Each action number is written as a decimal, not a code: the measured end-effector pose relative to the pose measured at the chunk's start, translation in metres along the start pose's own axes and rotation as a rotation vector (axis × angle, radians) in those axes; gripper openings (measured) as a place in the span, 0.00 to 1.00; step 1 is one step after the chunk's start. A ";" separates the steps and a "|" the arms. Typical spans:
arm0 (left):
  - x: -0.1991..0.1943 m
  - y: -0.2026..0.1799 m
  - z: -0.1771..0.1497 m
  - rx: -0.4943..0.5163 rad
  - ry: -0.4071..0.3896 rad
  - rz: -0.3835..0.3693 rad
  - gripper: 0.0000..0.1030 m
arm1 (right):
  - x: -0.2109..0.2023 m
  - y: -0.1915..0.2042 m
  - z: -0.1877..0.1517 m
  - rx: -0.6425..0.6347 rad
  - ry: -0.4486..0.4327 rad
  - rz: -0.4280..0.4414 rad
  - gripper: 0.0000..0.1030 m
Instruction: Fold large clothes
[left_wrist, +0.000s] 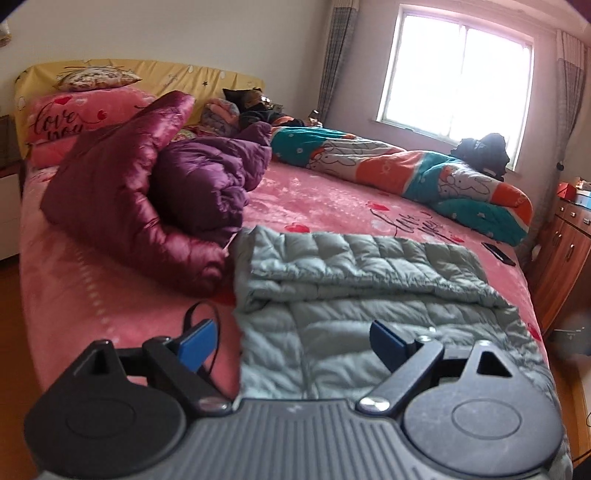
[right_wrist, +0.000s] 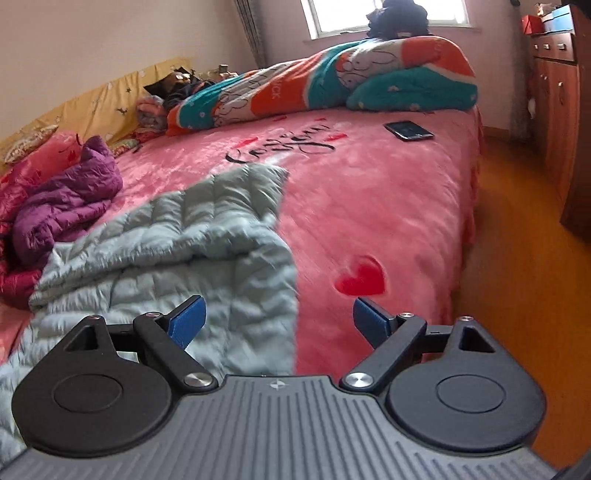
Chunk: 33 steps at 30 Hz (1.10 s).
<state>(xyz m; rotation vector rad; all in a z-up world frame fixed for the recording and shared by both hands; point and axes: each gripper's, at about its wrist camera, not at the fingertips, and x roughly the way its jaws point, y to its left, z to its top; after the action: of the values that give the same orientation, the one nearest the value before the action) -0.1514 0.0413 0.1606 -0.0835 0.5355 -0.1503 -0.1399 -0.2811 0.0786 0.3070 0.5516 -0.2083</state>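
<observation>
A pale grey-green quilted down jacket lies partly folded on the pink bed, its far part doubled over toward me. It also shows in the right wrist view. My left gripper is open and empty, above the jacket's near left edge. My right gripper is open and empty, above the jacket's near right edge. A crumpled purple down jacket and a maroon one lie left of the grey one.
The pink bed sheet has heart prints. A rolled teal and orange duvet lies along the far side. A phone lies near the bed's right edge. A wooden cabinet stands to the right across an orange floor.
</observation>
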 end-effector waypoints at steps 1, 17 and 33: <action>-0.005 0.000 -0.003 0.005 0.003 0.010 0.88 | -0.008 -0.001 -0.006 0.002 0.004 -0.001 1.00; -0.050 -0.020 -0.029 0.004 0.068 0.013 0.89 | -0.050 0.005 -0.042 -0.006 0.087 0.078 1.00; -0.043 0.023 -0.036 -0.283 0.153 0.069 0.90 | -0.023 0.003 -0.068 0.076 0.430 0.212 1.00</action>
<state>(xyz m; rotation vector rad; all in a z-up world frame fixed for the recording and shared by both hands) -0.2043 0.0691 0.1486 -0.3308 0.7095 -0.0130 -0.1910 -0.2529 0.0373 0.4864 0.9309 0.0458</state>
